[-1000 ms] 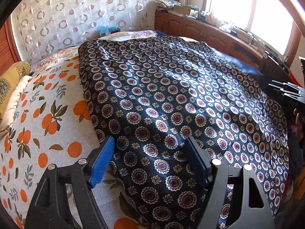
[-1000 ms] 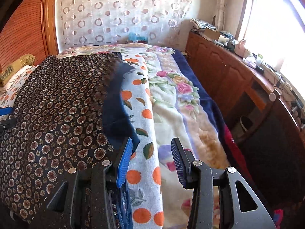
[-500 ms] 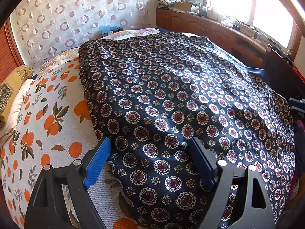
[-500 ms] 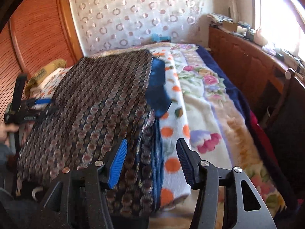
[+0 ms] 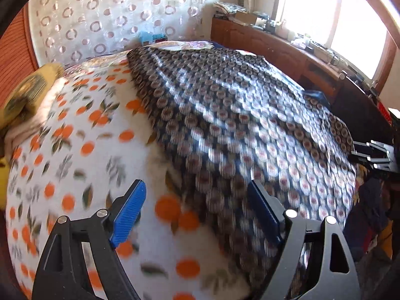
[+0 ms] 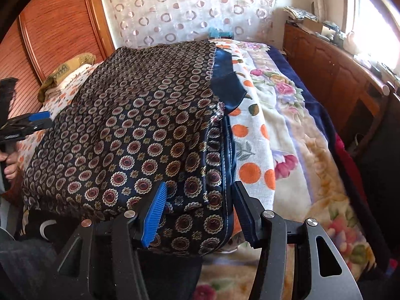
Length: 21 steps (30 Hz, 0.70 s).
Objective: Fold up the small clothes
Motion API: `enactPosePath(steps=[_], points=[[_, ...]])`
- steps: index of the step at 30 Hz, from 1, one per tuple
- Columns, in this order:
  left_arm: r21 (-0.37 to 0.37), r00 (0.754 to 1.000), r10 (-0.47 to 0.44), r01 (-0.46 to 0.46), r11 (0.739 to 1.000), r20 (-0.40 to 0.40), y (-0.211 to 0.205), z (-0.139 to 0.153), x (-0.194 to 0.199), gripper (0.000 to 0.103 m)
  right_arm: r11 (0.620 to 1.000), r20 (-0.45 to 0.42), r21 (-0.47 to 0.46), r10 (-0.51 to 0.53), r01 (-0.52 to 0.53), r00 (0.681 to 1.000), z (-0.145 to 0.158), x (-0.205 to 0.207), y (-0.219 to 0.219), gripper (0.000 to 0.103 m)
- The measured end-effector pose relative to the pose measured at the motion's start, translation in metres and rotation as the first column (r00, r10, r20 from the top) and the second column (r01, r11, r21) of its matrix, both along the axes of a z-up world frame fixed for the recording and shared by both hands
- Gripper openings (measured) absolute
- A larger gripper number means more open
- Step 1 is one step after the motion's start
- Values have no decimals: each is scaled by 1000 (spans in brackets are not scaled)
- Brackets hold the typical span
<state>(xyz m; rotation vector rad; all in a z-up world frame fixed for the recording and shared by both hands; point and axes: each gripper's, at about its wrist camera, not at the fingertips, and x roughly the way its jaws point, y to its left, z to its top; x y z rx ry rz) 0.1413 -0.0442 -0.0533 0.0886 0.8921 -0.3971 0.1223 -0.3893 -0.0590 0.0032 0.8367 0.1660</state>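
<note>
A dark navy garment with round medallions lies spread flat over the bed; in the right wrist view the garment shows a plain navy flap at its right edge. My left gripper is open above the garment's near left edge, one finger over the blanket and one over the cloth. The view there is blurred. My right gripper is open over the near right corner, which lies between the jaws without the pads pressing it. Each gripper shows in the other's view: the right gripper, the left gripper.
An orange-print blanket covers the bed, with a floral blanket to the right. A yellow pillow lies at the far left. A cluttered wooden cabinet runs under the window on the right. A hand holds the left gripper.
My left gripper has slid left, so the garment's edge now lies between its fingers. My right gripper has swung left over the garment's corner, and its jaws stand wider.
</note>
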Motion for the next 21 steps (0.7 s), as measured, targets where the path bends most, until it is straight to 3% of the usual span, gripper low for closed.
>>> enactPosePath(steps=[4, 11, 15, 17, 21], points=[[-28, 999, 30, -30, 999, -33, 5, -9, -20, 84, 1000, 1, 0, 4, -4, 1000, 0, -1, 1, 56], [-104, 998, -2, -4, 995, -58, -9, -16, -49, 84, 1000, 5, -26, 12, -12, 1000, -2, 0, 4, 52], [-102, 998, -25, 20, 995, -57, -18, -16, -58, 80, 1000, 12, -24, 3, -3, 1000, -3, 0, 2, 47], [-107, 998, -35, 28, 994, -58, -22, -16, -61, 76, 1000, 17, -19, 1, -1, 1000, -3, 0, 2, 42], [-108, 997, -54, 48, 993, -57, -26, -15, -65, 63, 999, 16, -2, 33, -33, 999, -3, -1, 5, 21]])
